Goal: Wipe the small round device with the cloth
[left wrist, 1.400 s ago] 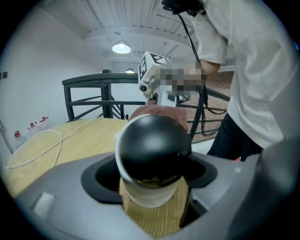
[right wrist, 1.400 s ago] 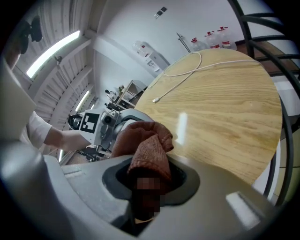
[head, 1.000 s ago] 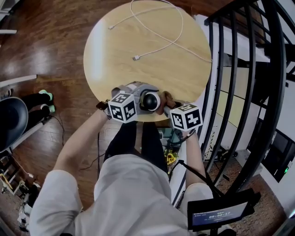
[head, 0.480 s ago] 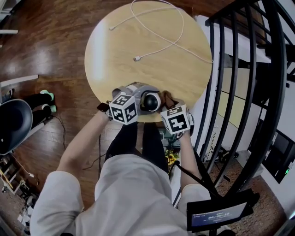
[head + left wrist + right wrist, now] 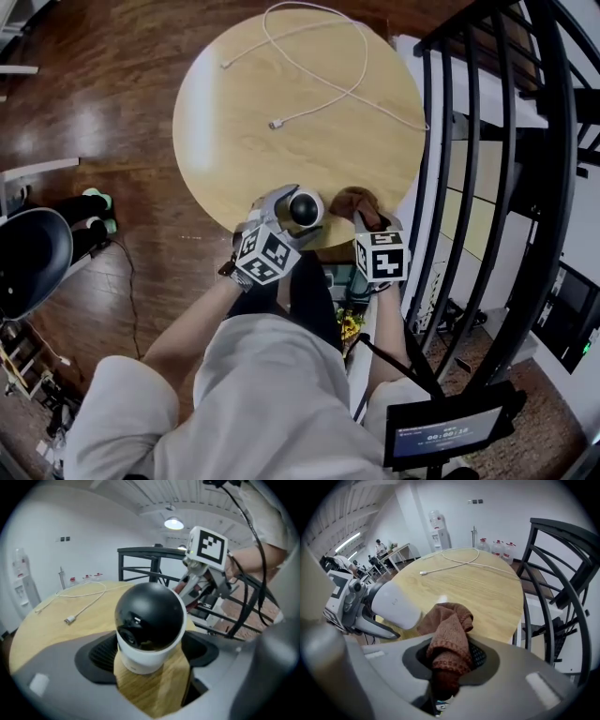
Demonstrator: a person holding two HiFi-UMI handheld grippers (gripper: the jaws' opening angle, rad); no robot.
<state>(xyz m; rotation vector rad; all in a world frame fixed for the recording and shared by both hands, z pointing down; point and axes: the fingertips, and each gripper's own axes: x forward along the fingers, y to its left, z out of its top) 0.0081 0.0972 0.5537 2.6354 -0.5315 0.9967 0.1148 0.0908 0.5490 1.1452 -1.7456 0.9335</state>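
Small round device [image 5: 305, 207] [image 5: 150, 620] [image 5: 393, 604] has a white cup-shaped body and a glossy black ball set into it, with a dark lens in the black part. In the right gripper view only its plain white back shows. It stands upright on the round wooden table [image 5: 281, 84] [image 5: 47, 625] [image 5: 487, 588], close to the near edge. The left tool [image 5: 289, 217] [image 5: 152, 653] reaches around it from the near side, so the device is between the two jaws. These jaws are spread wide and have just been opening. The ribbed pads stand at both sides of the white base and do not seem to press on it. The right tool [image 5: 364, 220] [image 5: 450, 663] is just to the right of the device, also at the near edge of the table. Its jaws are pressed together on a brown knitted cloth [image 5: 356, 200] [image 5: 447, 634], which bunches up above them. The cloth hangs just beside the device, and the head view shows a narrow strip of table between the two. I count one device, one cloth and two tools. One white cable [image 5: 319, 70] [image 5: 84, 602] [image 5: 454, 562] also lies in loops on the far half of the table, well apart from the device.
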